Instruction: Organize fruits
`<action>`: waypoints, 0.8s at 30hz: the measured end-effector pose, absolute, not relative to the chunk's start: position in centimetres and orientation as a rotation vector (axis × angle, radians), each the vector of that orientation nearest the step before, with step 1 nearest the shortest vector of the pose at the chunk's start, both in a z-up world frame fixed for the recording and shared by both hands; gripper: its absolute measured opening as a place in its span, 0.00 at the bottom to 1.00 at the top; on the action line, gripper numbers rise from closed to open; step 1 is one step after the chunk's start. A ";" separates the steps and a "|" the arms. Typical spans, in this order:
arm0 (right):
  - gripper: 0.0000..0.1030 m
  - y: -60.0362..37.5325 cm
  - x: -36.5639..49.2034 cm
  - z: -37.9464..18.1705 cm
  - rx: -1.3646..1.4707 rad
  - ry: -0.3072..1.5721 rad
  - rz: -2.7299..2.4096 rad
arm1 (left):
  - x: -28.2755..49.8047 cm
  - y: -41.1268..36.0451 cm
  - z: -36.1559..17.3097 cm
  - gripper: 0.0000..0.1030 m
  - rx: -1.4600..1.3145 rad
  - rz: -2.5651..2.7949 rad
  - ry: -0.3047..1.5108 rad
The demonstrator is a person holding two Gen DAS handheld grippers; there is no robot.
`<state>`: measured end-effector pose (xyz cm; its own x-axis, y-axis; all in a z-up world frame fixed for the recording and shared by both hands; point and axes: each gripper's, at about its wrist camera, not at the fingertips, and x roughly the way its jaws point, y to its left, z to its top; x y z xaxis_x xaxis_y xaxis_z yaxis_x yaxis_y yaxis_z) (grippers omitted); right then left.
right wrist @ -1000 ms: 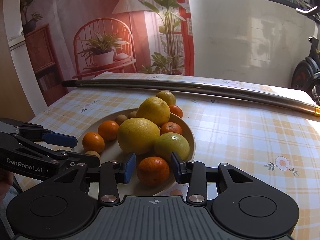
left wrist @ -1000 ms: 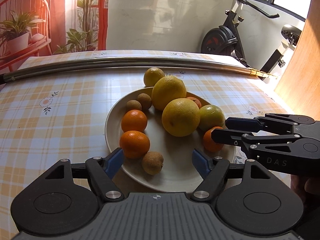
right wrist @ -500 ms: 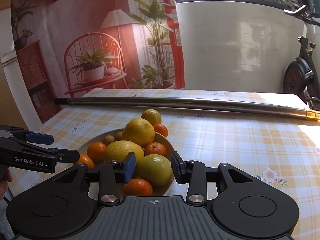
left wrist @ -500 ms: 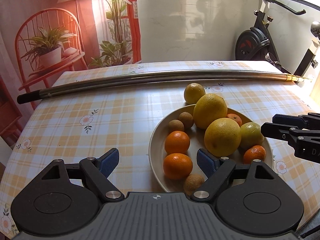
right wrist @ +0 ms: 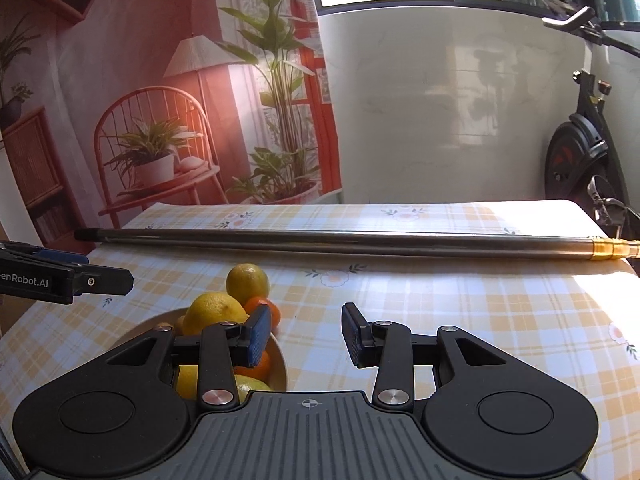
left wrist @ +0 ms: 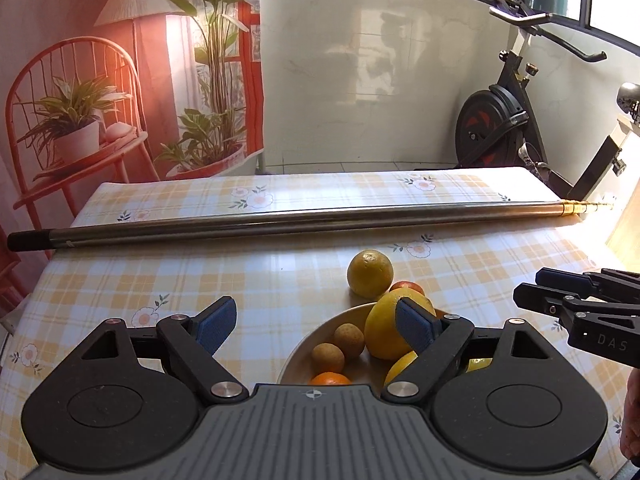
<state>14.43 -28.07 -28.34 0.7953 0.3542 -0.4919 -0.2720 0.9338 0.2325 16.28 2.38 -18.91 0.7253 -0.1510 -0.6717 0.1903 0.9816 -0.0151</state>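
Home room — checked tablecloth (left wrist: pixel 120 280), exercise bike (left wrist: pixel 504 120), fruit plate (left wrist: pixel 304 352)

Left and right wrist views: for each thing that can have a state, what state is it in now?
Left gripper: jaws open, empty, above the table.
Right gripper: jaws open, empty.
Plate: on the table, holding fruit, partly hidden.
Yellow citrus: lying outside the plate, at its far rim.
Two brown fruits: in the plate.
Metal pole: lying flat across the table.
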 end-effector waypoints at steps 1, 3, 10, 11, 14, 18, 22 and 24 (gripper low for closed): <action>0.35 -28.2 14.7 -28.3 0.154 0.556 0.336 | 16.8 2.5 -18.9 0.86 0.024 -0.199 0.743; 0.35 -28.2 15.2 -28.3 0.154 0.555 0.333 | 17.9 2.9 -19.1 0.86 -0.051 -0.222 0.758; 0.35 -28.7 16.8 -28.6 0.156 0.561 0.331 | 20.7 2.9 -19.6 0.86 -0.121 -0.226 0.772; 0.35 -28.8 17.1 -28.6 0.159 0.563 0.329 | 20.9 2.5 -19.6 0.86 -0.114 -0.236 0.776; 0.35 -29.2 17.6 -28.8 0.181 0.563 0.323 | 22.0 1.4 -19.5 0.85 -0.083 -0.247 0.814; 0.35 -29.8 18.1 -29.1 0.207 0.562 0.313 | 23.8 -0.3 -19.8 0.79 -0.067 -0.268 0.880; 0.35 -30.5 18.2 -29.7 0.223 0.568 0.309 | 25.5 -2.0 -20.7 0.75 -0.048 -0.275 0.954; 0.35 -30.8 18.2 -30.0 0.231 0.568 0.306 | 26.4 -2.3 -21.4 0.71 -0.076 -0.288 0.999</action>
<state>18.17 -30.76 -30.02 0.7998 0.3457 -0.4907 -0.2196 0.9294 0.2967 26.39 -2.32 -21.37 0.5064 -0.2730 -0.8180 0.2040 0.9596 -0.1940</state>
